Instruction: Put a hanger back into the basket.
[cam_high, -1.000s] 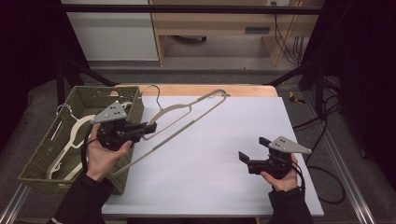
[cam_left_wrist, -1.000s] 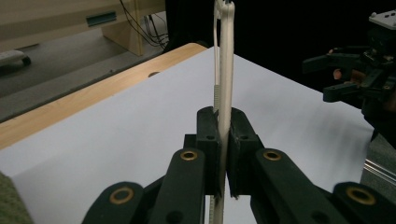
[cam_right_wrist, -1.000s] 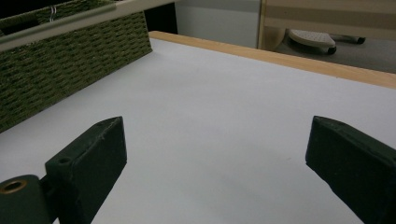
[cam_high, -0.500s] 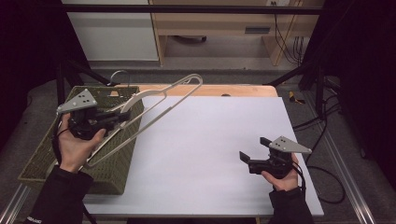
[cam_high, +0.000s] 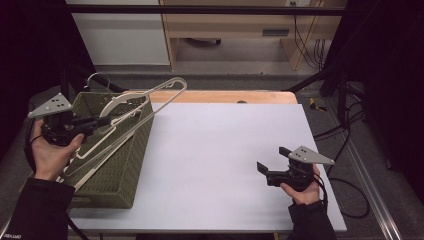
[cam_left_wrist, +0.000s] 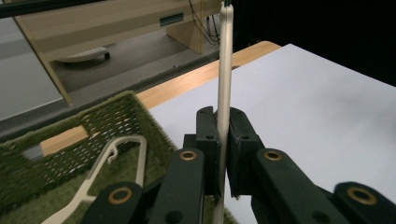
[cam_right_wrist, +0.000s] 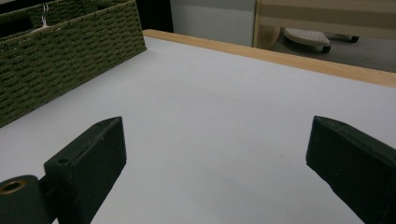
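A cream plastic hanger (cam_high: 150, 97) hangs tilted above the green woven basket (cam_high: 120, 165) at the table's left edge. My left gripper (cam_high: 102, 120) is shut on one of its thin bars. In the left gripper view that bar (cam_left_wrist: 225, 56) runs upright between the closed jaws of the left gripper (cam_left_wrist: 222, 122). A second cream hanger (cam_left_wrist: 100, 175) lies inside the basket (cam_left_wrist: 116, 100). My right gripper (cam_high: 272, 159) rests low over the white table (cam_high: 220, 150) at the front right. The right gripper (cam_right_wrist: 215, 158) stands open with nothing between its jaws.
The basket (cam_right_wrist: 56, 51) stands at the far left of the right gripper view. A wooden strip (cam_high: 225, 96) edges the table's far side. Cables (cam_high: 345, 135) trail on the floor to the right. A black frame bar (cam_high: 200, 9) crosses the back.
My left hand has carried the hanger leftward, from over the table's left part to above the basket. The right hand and its gripper have stayed where they were.
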